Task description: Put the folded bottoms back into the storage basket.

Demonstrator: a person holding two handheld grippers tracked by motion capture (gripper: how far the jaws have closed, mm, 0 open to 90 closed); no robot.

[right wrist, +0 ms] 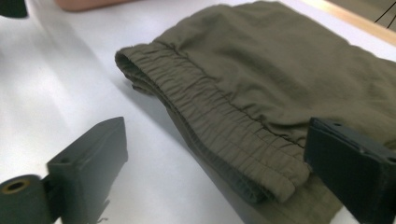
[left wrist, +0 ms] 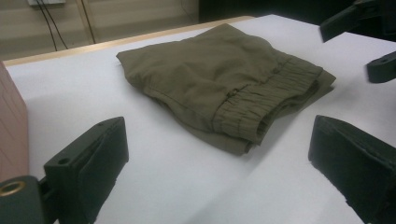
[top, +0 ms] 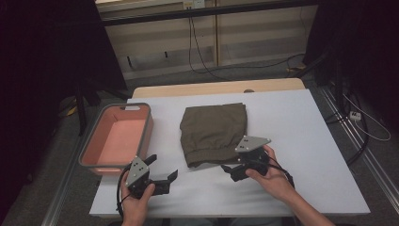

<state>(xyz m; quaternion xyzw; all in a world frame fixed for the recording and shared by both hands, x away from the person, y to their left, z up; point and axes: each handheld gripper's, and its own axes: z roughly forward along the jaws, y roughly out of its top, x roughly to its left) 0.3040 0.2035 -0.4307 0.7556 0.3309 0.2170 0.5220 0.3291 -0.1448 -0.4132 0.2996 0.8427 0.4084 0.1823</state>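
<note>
Right gripper view puts the elastic waistband (right wrist: 219, 126) of the folded olive trousers (right wrist: 289, 70) just ahead of that gripper's spread jaws, its long axis crossing their gap, so the right gripper (top: 235, 170) is much the nearer. The left gripper (top: 162, 172) (jaws also apart, holding nothing) sits farther back with bare white desk (left wrist: 154, 186) before the cloth. Beyond it stands a pink bin (top: 115, 136), then wall cables.
</note>
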